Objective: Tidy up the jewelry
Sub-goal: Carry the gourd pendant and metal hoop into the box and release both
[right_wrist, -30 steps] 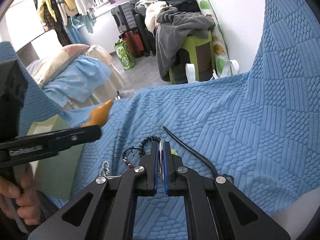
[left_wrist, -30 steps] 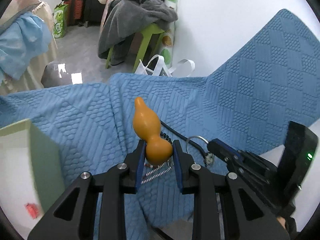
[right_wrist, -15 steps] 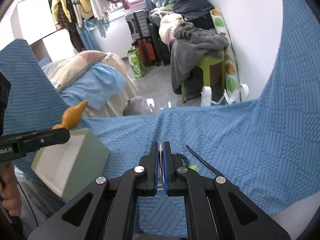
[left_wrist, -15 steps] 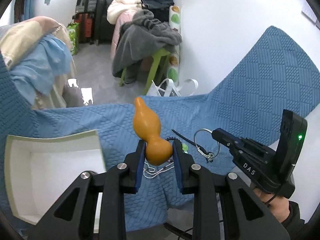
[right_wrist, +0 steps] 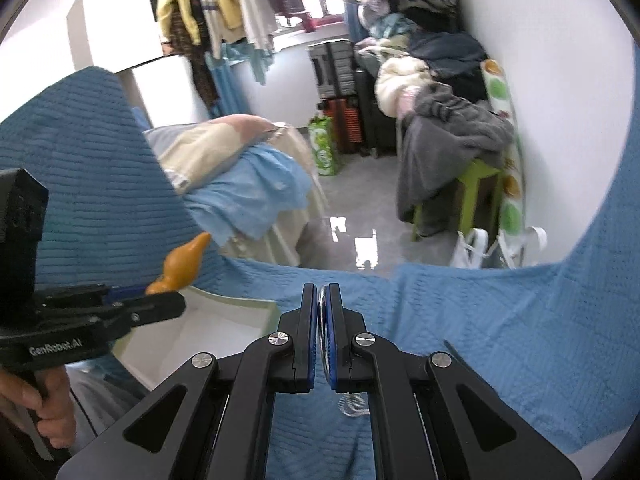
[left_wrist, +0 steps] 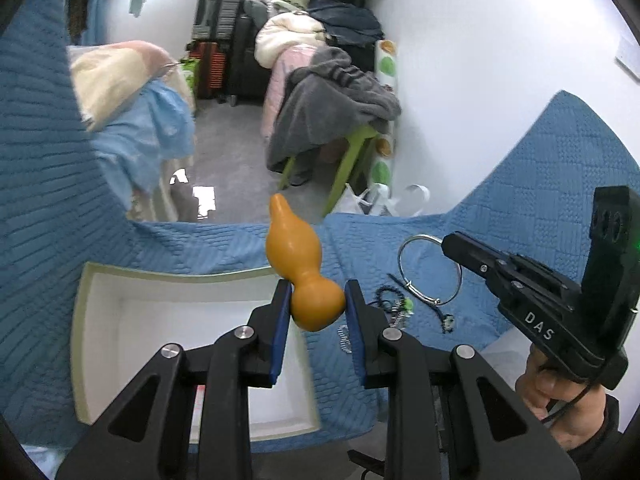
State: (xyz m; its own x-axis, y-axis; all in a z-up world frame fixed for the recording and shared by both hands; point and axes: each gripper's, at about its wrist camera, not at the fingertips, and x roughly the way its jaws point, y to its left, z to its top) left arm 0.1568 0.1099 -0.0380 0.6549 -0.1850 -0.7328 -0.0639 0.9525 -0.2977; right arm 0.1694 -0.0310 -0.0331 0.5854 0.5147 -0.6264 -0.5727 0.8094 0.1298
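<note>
Both hands are lifting up and away from the blue quilted cloth [left_wrist: 500, 208] versus a second ago, and the open white box with pale green walls [left_wrist: 176, 280] is sliding into full view under the left side, where before only its corner was showing. Left gripper [left_wrist: 317, 304] is pinching the glossy orange gourd-shaped pendant [left_wrist: 304, 268] at its fat lower bulb, neck pointing up and away, hanging over the box's right edge. Right gripper [left_wrist: 450, 242] is pressed together on the thin silver wire bangle [left_wrist: 430, 270], which is dangling clear of the cloth; from its own camera the bangle is only showing edge-on between the pads [right_wrist: 325, 320]. Still lying on the cloth just beside the box: dark beaded strand with a green bead [left_wrist: 394, 300] and a small silver ball chain [left_wrist: 344, 338]. Risks, biggest first: the pendant is rounded and slick, and the pads are gripping on a curve, so any jolt could be squirting it out, landing outside the box since it is sitting right at the rim. The bangle is being held by a sliver of wire, so it could be pivoting or slipping. It also looks close to the beaded strand and could be snagging it on a low pass.
</note>
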